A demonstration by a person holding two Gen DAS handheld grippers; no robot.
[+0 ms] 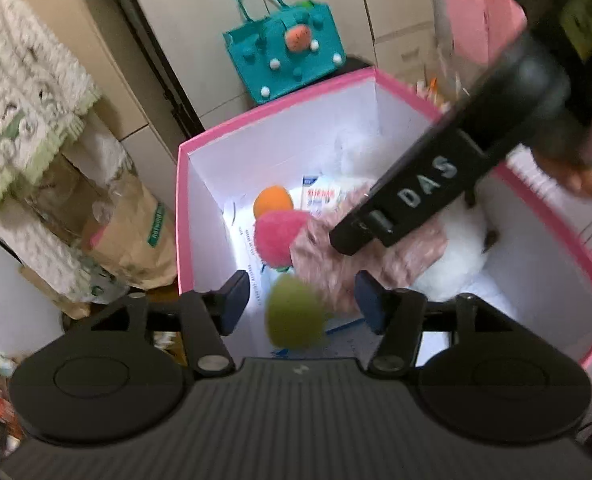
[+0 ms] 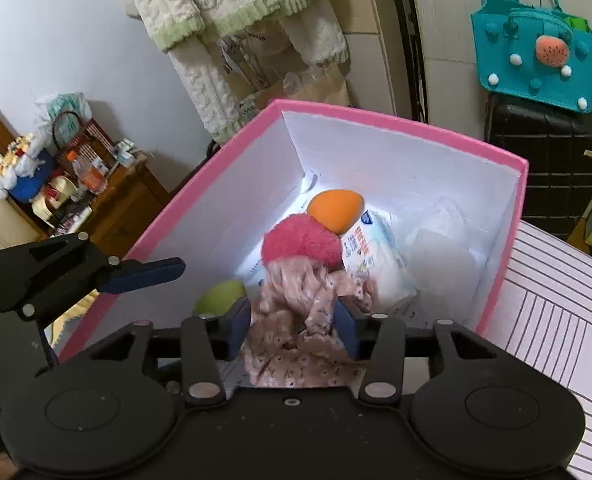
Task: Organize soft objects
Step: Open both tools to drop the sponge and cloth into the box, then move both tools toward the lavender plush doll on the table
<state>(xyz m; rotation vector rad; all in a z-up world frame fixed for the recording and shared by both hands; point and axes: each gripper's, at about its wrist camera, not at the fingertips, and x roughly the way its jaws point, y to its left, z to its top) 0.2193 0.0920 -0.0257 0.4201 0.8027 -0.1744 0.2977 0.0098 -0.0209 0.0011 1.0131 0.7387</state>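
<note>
A: Where is the pink cloth?
B: Between the right gripper fingers, draping into the pink-rimmed box; whether the parted pads press it cannot be told.
A: And the left gripper?
B: Jaws apart and empty above the box, over a green ball.
A: Other contents?
B: An orange ball, a red pompom and a white packet. A teal bag stands behind.
</note>
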